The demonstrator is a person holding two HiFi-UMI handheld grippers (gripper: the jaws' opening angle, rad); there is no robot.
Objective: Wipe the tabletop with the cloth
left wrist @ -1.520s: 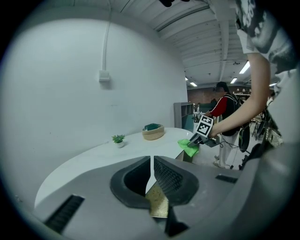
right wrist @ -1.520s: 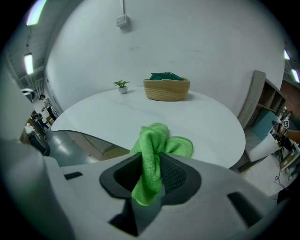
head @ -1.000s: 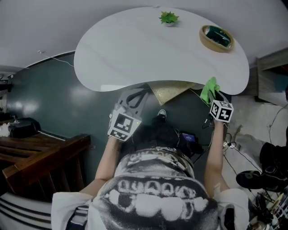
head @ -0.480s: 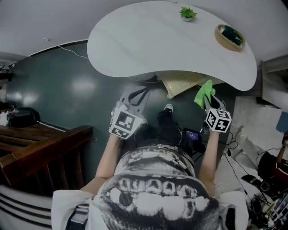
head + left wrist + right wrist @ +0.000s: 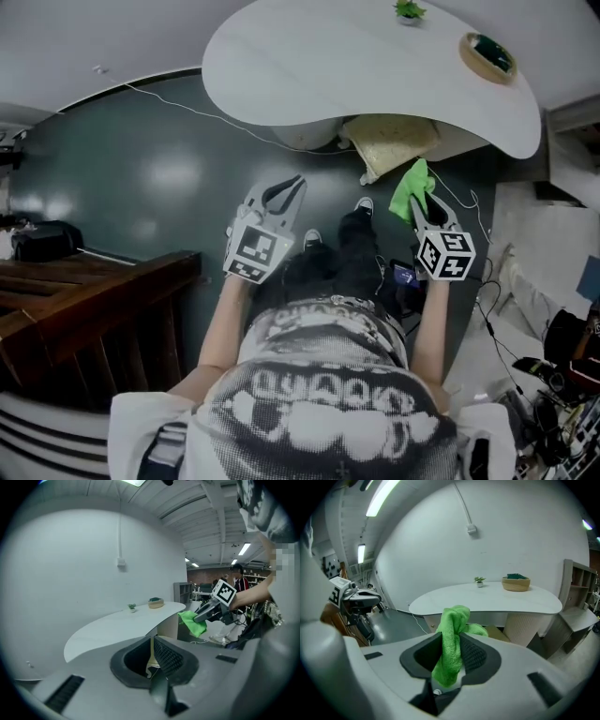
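The white curved tabletop (image 5: 375,66) lies far ahead at the top of the head view, and neither gripper reaches it. My right gripper (image 5: 422,202) is shut on a bright green cloth (image 5: 411,187), held over the dark floor short of the table edge. In the right gripper view the cloth (image 5: 453,620) hangs bunched between the jaws of the right gripper (image 5: 451,646), with the table (image 5: 497,599) beyond. My left gripper (image 5: 281,190) is open and holds nothing. The left gripper view shows the left gripper (image 5: 151,645), the table (image 5: 117,625) and the cloth (image 5: 192,623).
A small potted plant (image 5: 409,11) and a round basket (image 5: 487,56) stand on the table's far side. A beige pedestal (image 5: 394,141) sits under the table. Dark wooden furniture (image 5: 84,309) is at the left, a cable (image 5: 169,103) crosses the floor, and clutter (image 5: 553,375) lies at the right.
The table has slid up and away in the head view. Both grippers now sit farther from its edge, and the right one still holds the cloth.
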